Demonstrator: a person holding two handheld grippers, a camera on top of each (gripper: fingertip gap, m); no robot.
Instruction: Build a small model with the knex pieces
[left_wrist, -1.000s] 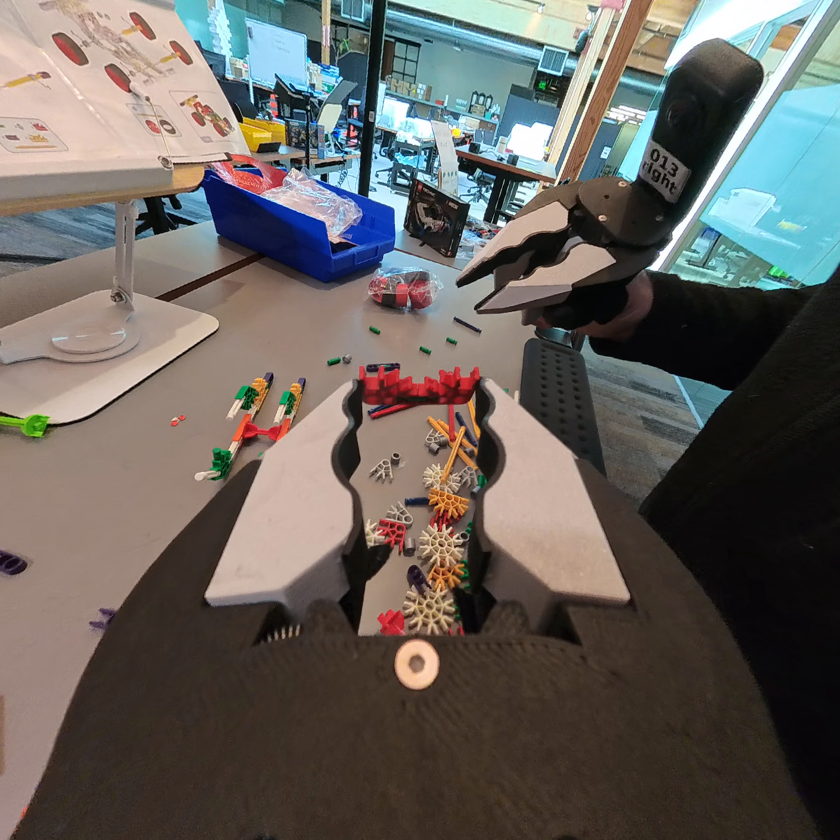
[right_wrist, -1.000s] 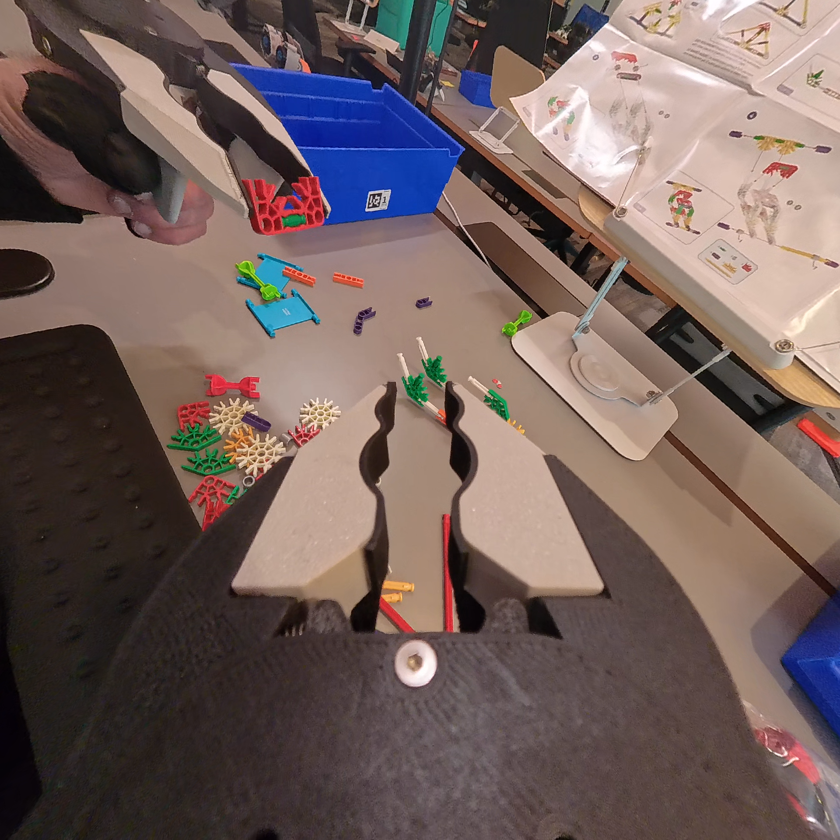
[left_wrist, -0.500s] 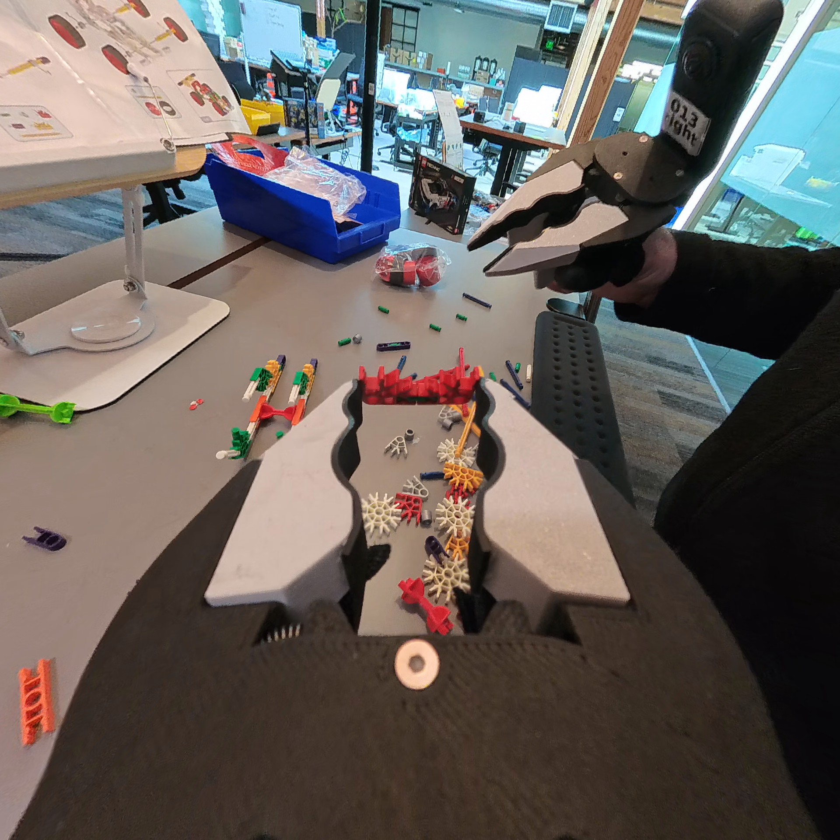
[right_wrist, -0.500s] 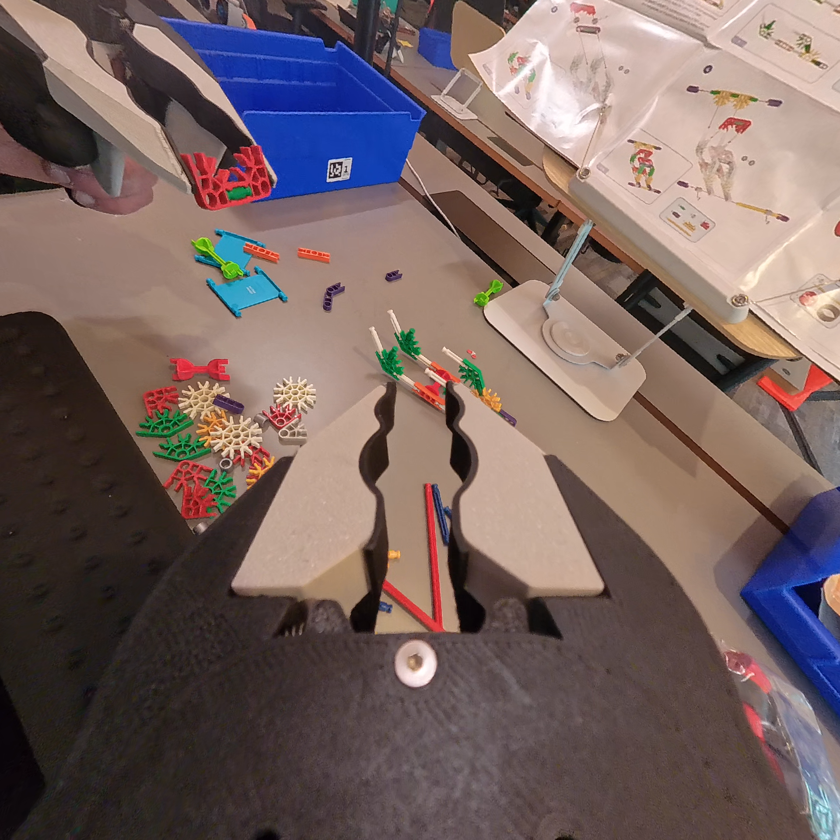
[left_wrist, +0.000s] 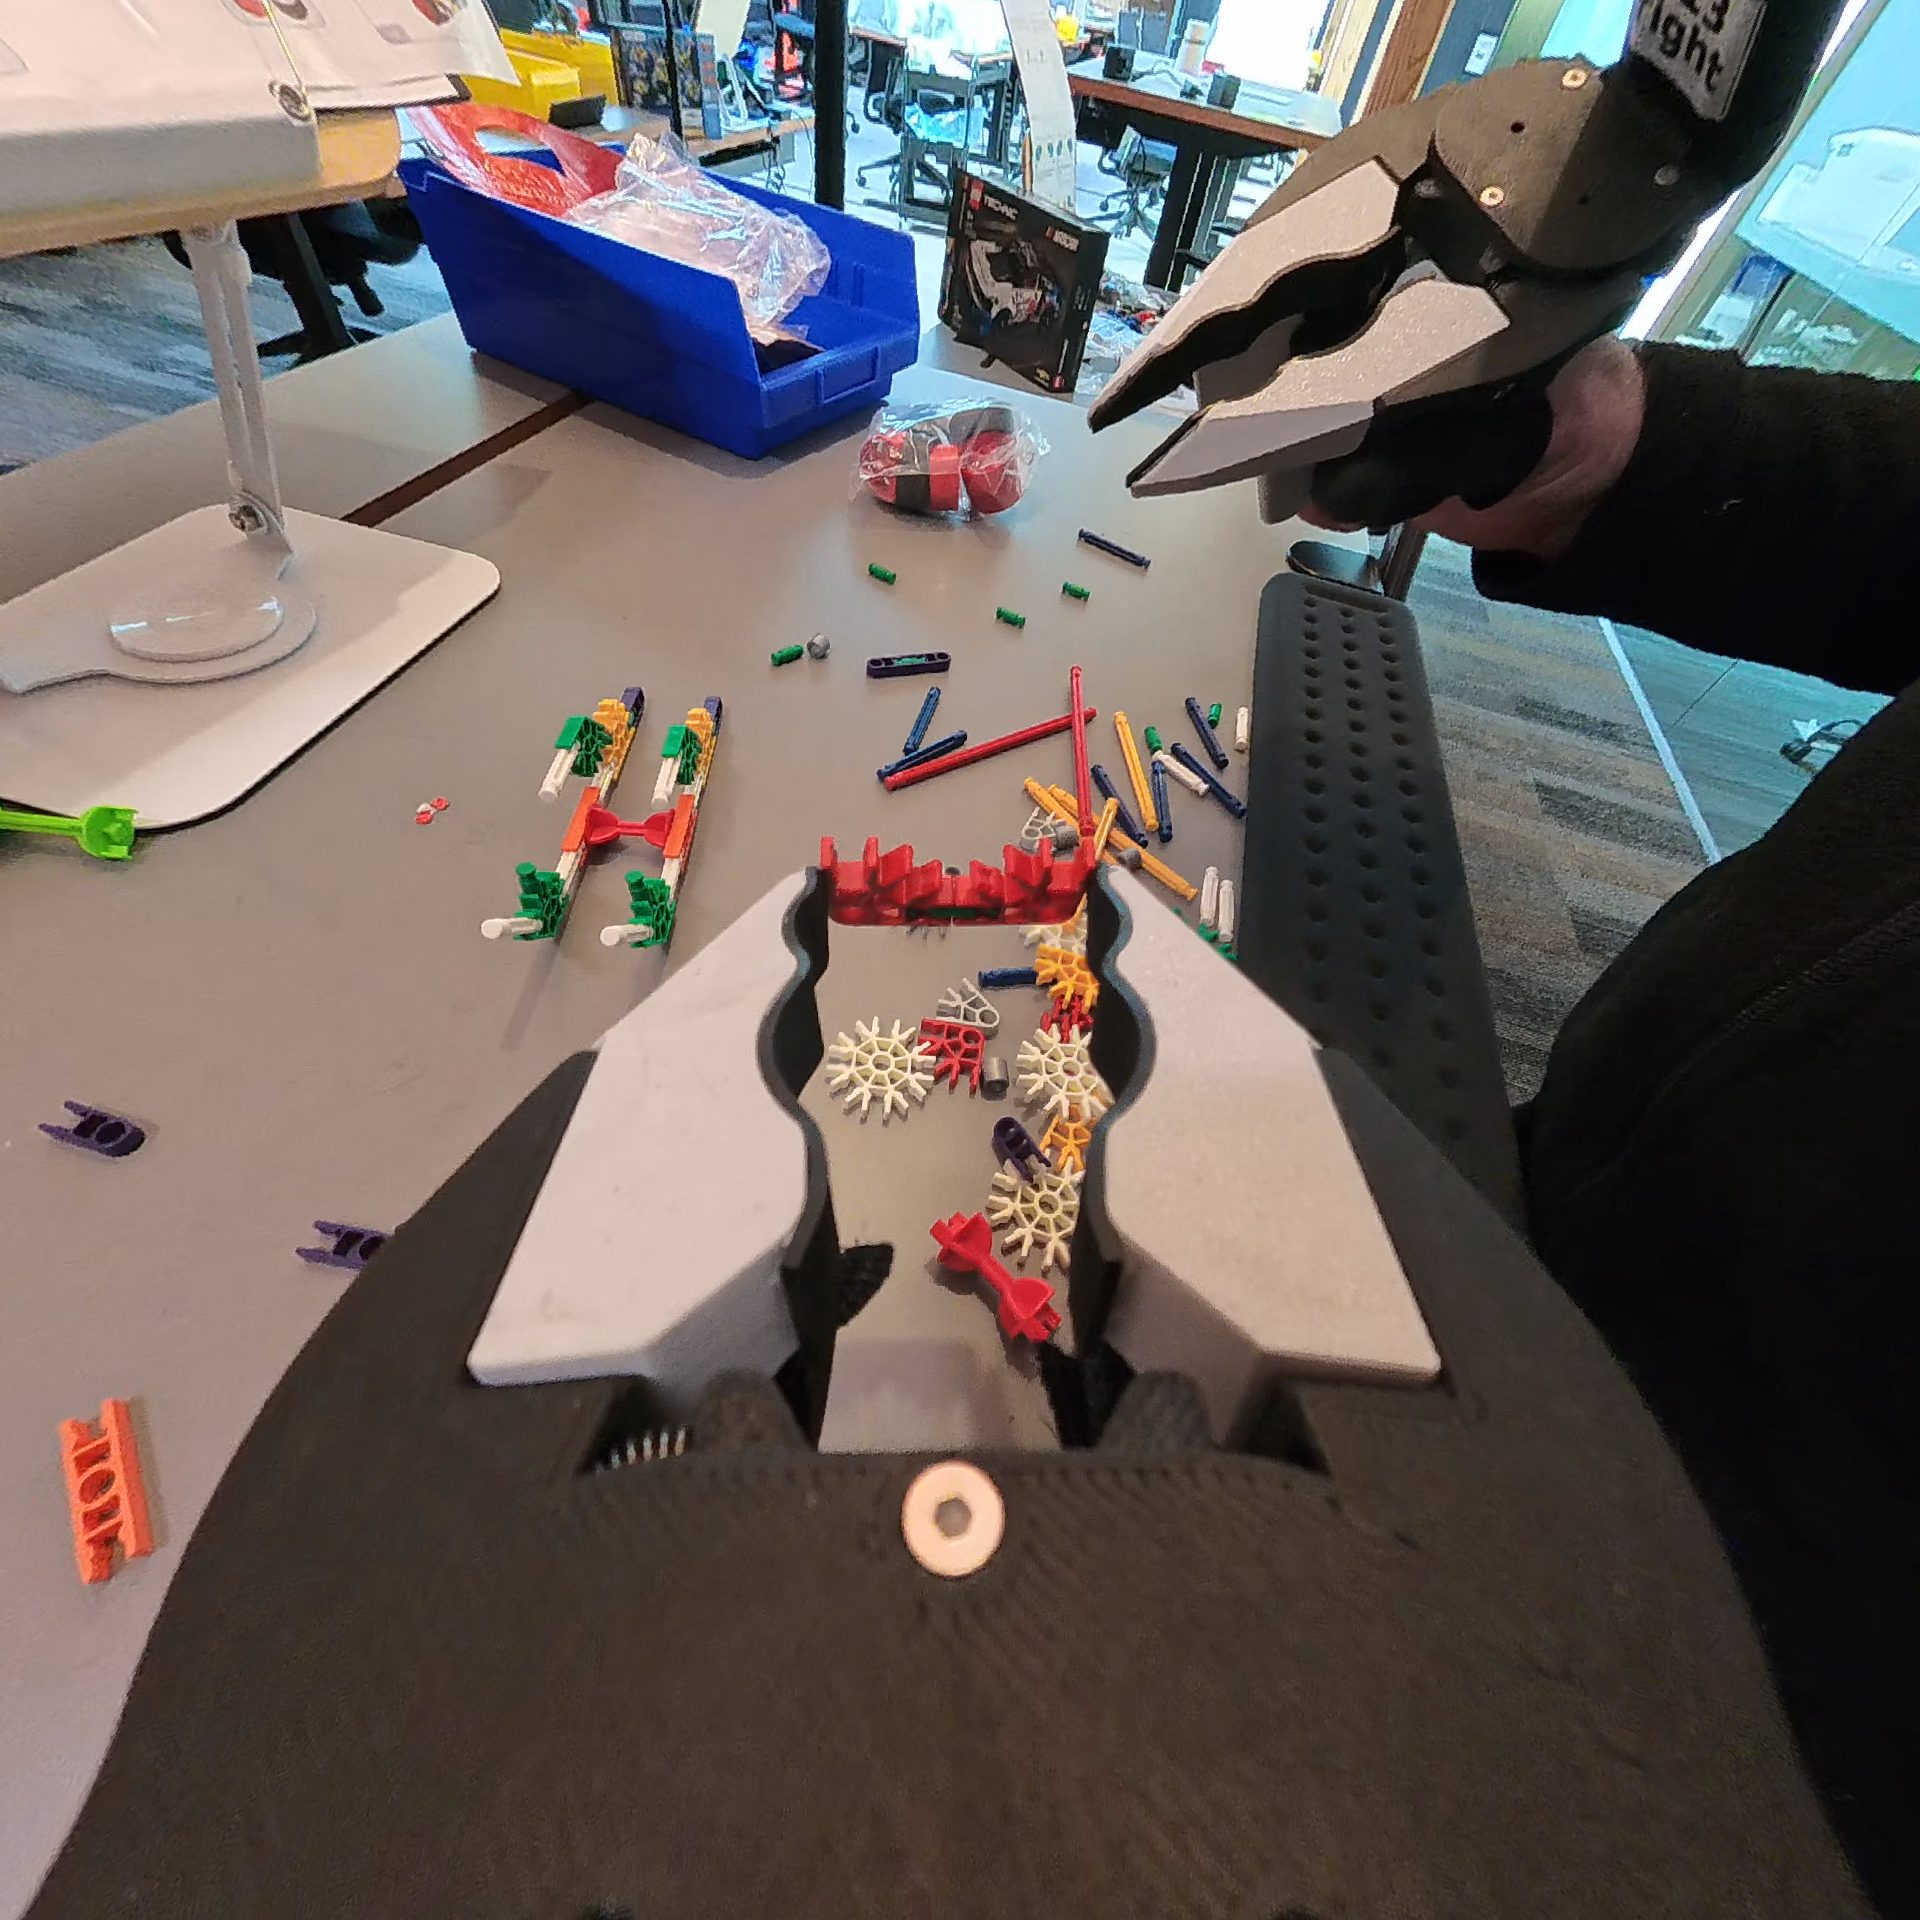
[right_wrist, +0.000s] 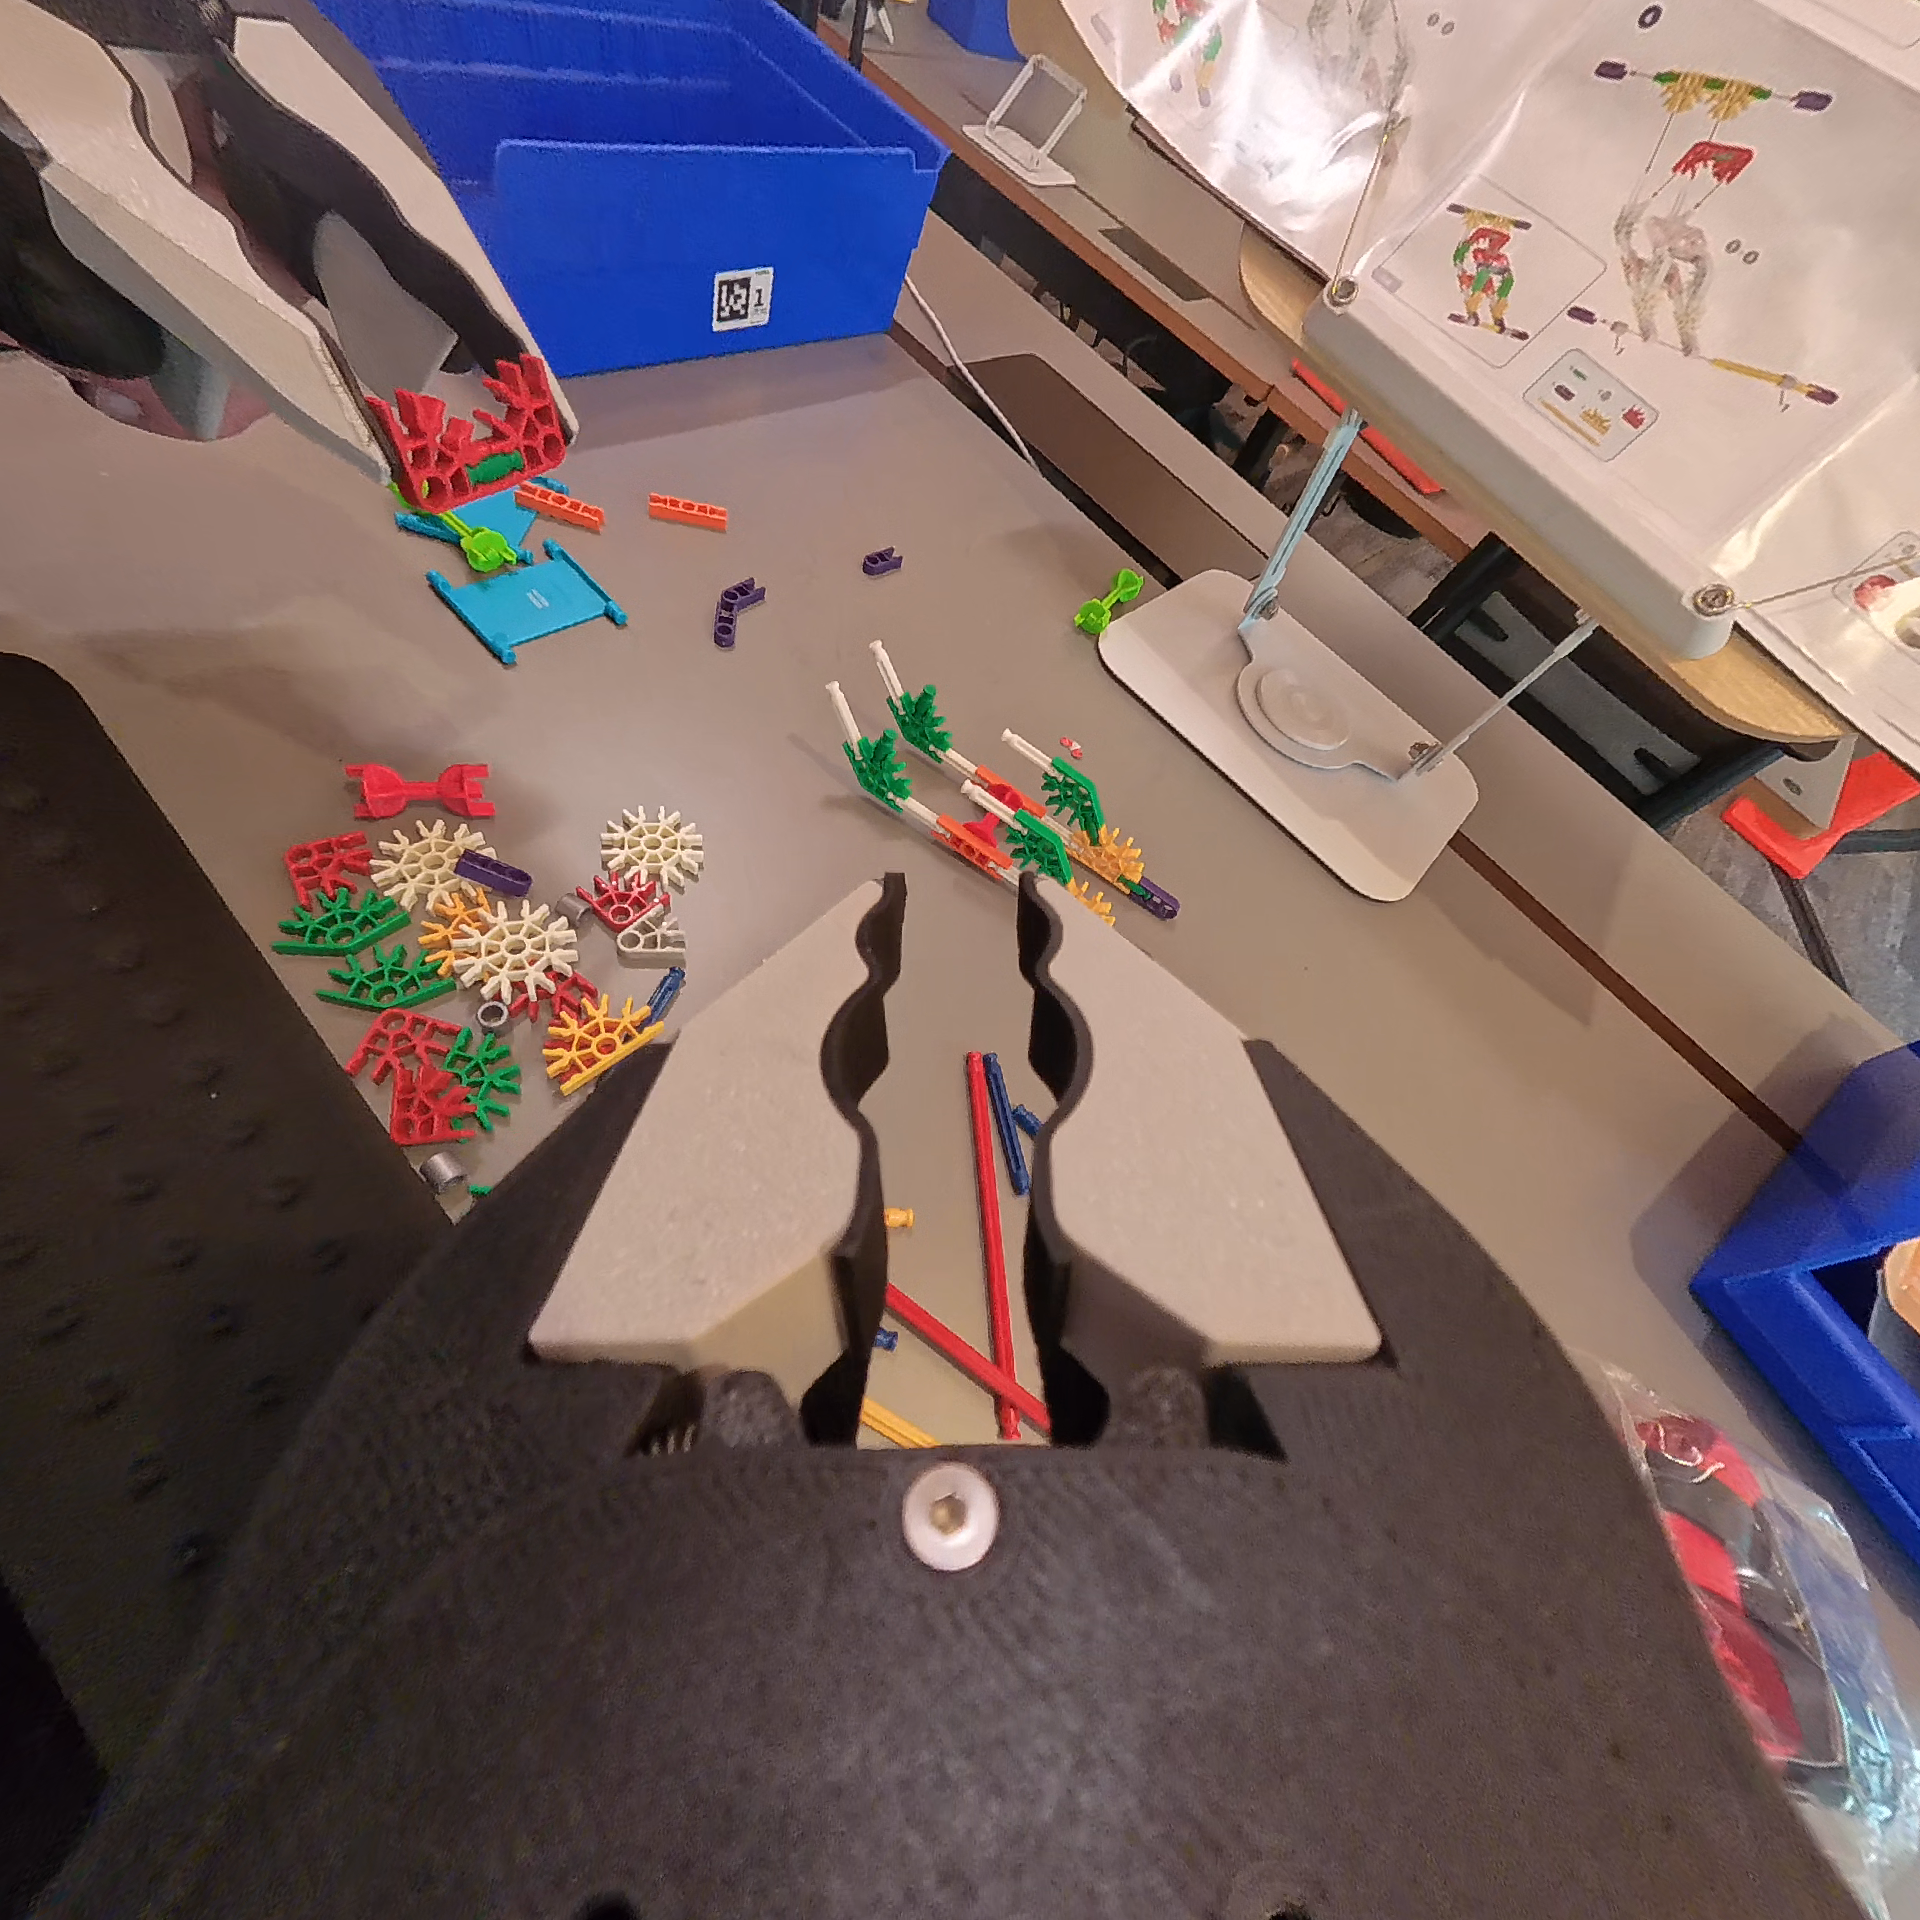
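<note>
My left gripper (left_wrist: 956, 883) is shut on a red connector assembly (left_wrist: 951, 883) with a green piece inside, held above the grey table (left_wrist: 312, 987). It also shows in the right wrist view (right_wrist: 468, 442), at the upper left. Below it lies a pile of white, red, yellow and green connectors (left_wrist: 966, 1060). My right gripper (right_wrist: 961, 883) is open and empty, raised above red and blue rods (right_wrist: 987, 1164); it shows in the left wrist view (left_wrist: 1132, 447) at the upper right. A small rod-and-connector frame (left_wrist: 613, 821) lies on the table, also in the right wrist view (right_wrist: 997, 800).
A blue bin (left_wrist: 665, 301) with plastic bags stands at the back; another blue bin (right_wrist: 665, 177) is beyond the left gripper. A white stand base (right_wrist: 1288, 727) carries instruction sheets (right_wrist: 1621, 260). A black perforated pad (left_wrist: 1351, 831) borders the table. Loose rods (left_wrist: 1101, 769), orange and purple pieces lie scattered. There is about 15 centimeters between the tips of the two grippers.
Both grippers have pulled back and risen, so more of the table shows. The left gripper still holds the red assembly. The right gripper stays open.
</note>
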